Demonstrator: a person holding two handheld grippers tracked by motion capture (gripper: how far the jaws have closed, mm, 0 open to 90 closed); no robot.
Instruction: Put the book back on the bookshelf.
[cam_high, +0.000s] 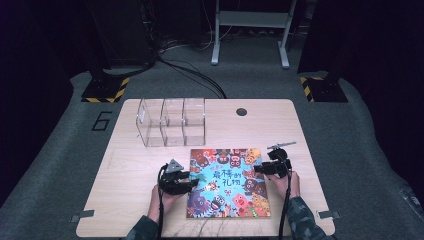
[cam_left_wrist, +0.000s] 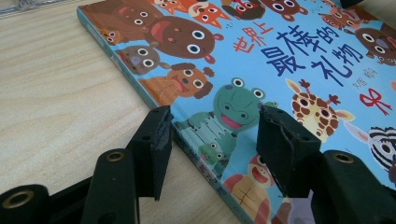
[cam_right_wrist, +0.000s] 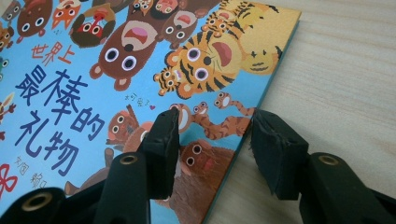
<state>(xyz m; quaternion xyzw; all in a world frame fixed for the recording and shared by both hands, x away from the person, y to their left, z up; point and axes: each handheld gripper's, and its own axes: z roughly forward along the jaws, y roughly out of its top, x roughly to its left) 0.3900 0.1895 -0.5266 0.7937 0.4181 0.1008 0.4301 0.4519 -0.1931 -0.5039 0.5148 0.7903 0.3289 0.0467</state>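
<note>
A picture book (cam_high: 227, 182) with cartoon animals on a blue cover lies flat on the wooden table (cam_high: 130, 200). My left gripper (cam_high: 192, 182) is open at the book's left edge; in the left gripper view its jaws straddle that edge (cam_left_wrist: 212, 128), one over the table, one over the cover (cam_left_wrist: 280, 65). My right gripper (cam_high: 260, 169) is open at the book's right edge. Its jaws (cam_right_wrist: 215, 128) straddle the edge as well, one above the cover (cam_right_wrist: 93, 70), one above bare wood.
A clear plastic organiser (cam_high: 171, 121) with several compartments stands behind the book at the table's far left. A round cable hole (cam_high: 241, 111) sits near the far edge. Bare wood lies left and right of the book.
</note>
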